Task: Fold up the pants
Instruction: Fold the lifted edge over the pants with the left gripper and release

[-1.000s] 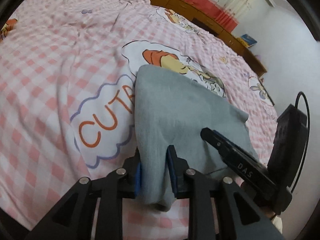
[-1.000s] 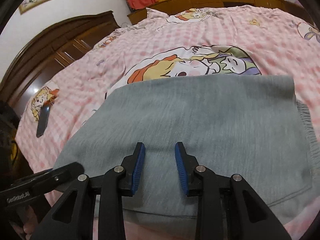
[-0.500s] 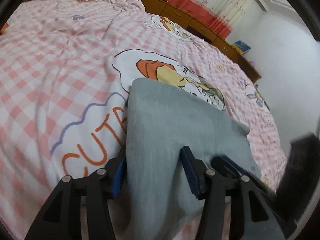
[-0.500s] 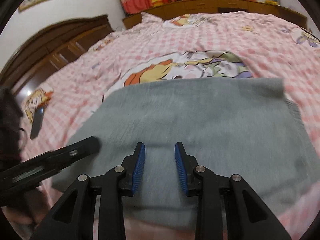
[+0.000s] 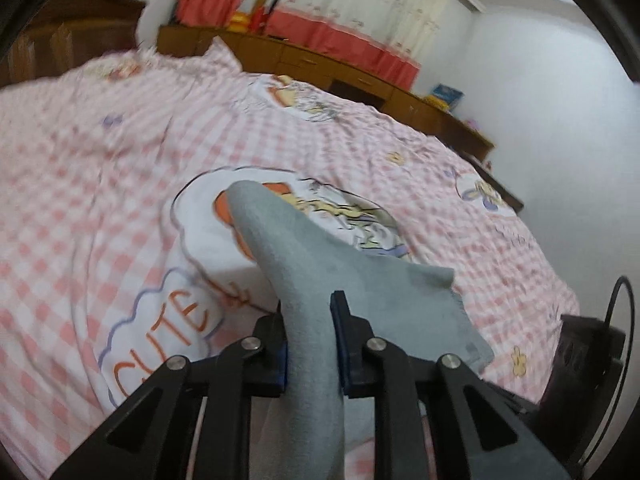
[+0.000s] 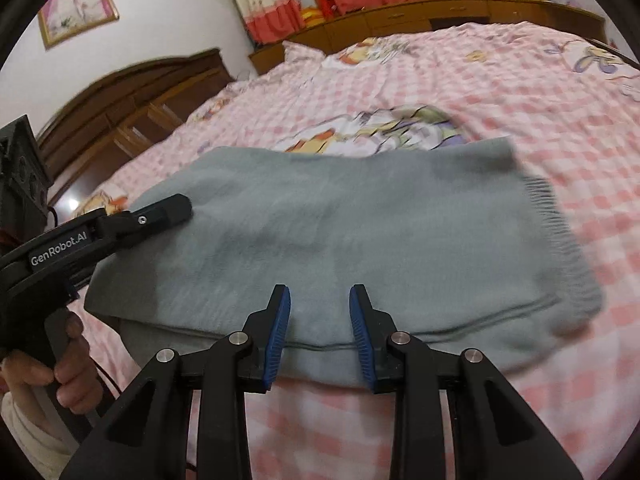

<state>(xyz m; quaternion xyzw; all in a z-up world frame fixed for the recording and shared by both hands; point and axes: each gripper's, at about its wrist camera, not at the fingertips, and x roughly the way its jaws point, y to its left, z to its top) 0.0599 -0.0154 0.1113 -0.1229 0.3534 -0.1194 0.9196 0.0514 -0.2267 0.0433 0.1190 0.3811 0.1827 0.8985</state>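
Folded grey pants [image 6: 360, 232] lie across the pink checked bed, with the ribbed waistband [image 6: 560, 240] at the right. My left gripper [image 5: 309, 304] has a fold of the pants [image 5: 312, 280] between its blue pads; its jaws are closing and press on the cloth, which rises off the bed. In the right wrist view the left gripper [image 6: 168, 212] sits at the pants' left end, held by a hand [image 6: 68, 368]. My right gripper [image 6: 320, 294] hovers over the near edge of the pants, jaws apart, nothing pinched between them.
The bed cover [image 5: 100, 200] carries cartoon prints and the word CUTE [image 5: 168, 340]. A dark wooden headboard [image 6: 132, 100] stands at the left, a low wooden cabinet [image 6: 460, 12] with red curtains at the back. A white wall [image 5: 560, 100] lies beyond the bed's right side.
My left gripper opened wide, then closed again on a fold of the pants and lifted it. The right gripper drew back toward the pants' near edge with its jaws unchanged.
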